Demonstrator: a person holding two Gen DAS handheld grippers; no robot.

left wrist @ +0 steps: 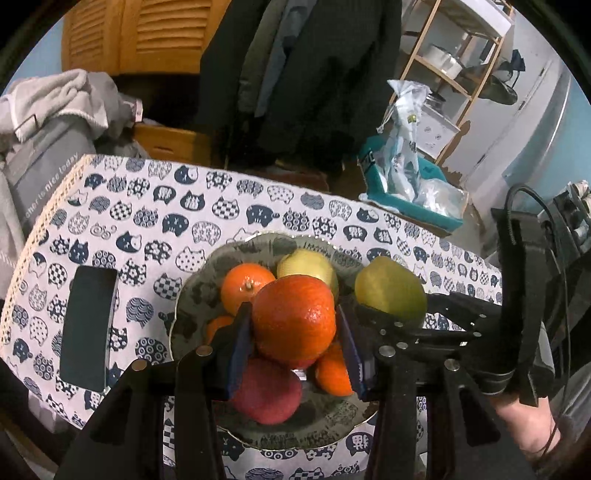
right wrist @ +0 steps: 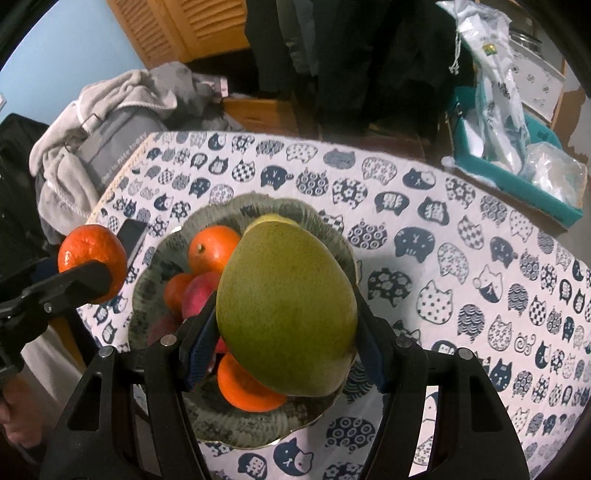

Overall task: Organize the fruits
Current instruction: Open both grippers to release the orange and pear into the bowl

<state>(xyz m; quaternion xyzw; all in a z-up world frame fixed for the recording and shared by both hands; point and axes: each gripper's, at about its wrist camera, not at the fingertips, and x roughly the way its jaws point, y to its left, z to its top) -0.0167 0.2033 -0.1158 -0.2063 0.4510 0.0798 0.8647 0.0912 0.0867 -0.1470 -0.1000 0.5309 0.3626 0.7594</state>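
A: What's on the table?

B: A white cloth with blue cat faces (right wrist: 424, 206) fills the middle. My left gripper (left wrist: 293, 343) squeezes a round orange (left wrist: 294, 317), my right gripper (right wrist: 286, 332) squeezes a big green mango (right wrist: 286, 314), both over the grey wavy-edged bowl (right wrist: 218, 417).

A: Behind?

B: Wooden slatted doors (left wrist: 147, 33), upper left.

A bowl (left wrist: 192, 295) sits on the table (left wrist: 258, 206), with several fruits inside it. The left gripper (left wrist: 293, 354) holds an orange (left wrist: 293, 317) over the bowl; to its right, the right gripper (right wrist: 286, 343) holds what looks like a mango (right wrist: 286, 314) over the bowl's right side. A phone (left wrist: 88, 325) lies left of the bowl. Behind the table's right corner stands a box (left wrist: 417, 210).
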